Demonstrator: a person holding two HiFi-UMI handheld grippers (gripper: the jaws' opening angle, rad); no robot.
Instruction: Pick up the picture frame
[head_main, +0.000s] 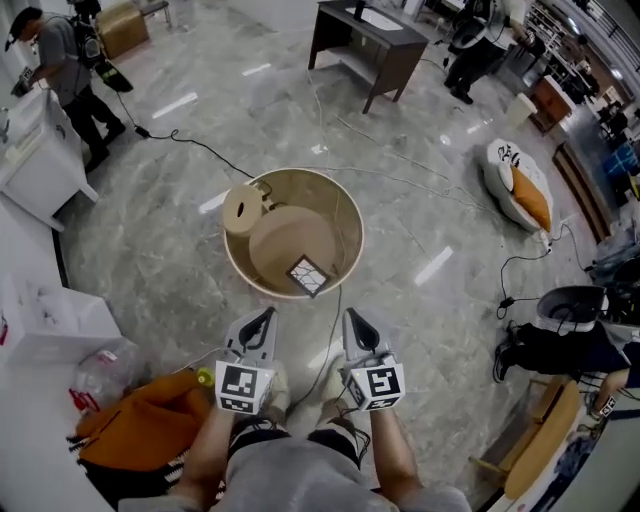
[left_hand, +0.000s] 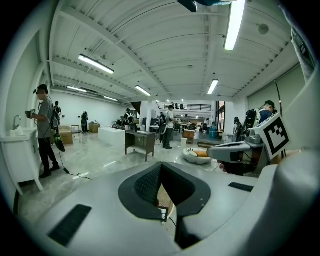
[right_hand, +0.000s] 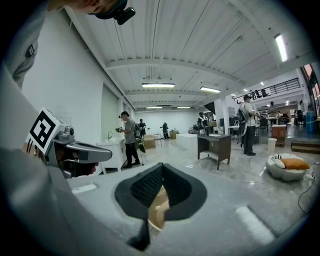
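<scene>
A small picture frame (head_main: 308, 275), dark-edged with a white grid pattern, lies at the near rim of a round tan tub-shaped table (head_main: 345, 215). Both grippers hover side by side just short of that rim and point at it. The left gripper (head_main: 264, 318) has its jaws shut with nothing between them. The right gripper (head_main: 355, 320) is shut and empty too. In the left gripper view, the frame (left_hand: 163, 214) peeks through the gap below the shut left gripper (left_hand: 161, 166). In the right gripper view, only the tan table rim (right_hand: 158, 210) shows below the shut right gripper (right_hand: 162, 168).
A round wooden disc (head_main: 242, 208) leans at the table's left rim. An orange cloth (head_main: 150, 422) and a white box (head_main: 50, 325) lie at the near left. Black cables (head_main: 195, 143) cross the marble floor. A dark desk (head_main: 365, 45), a cushion (head_main: 525, 185) and a person (head_main: 70, 70) stand farther off.
</scene>
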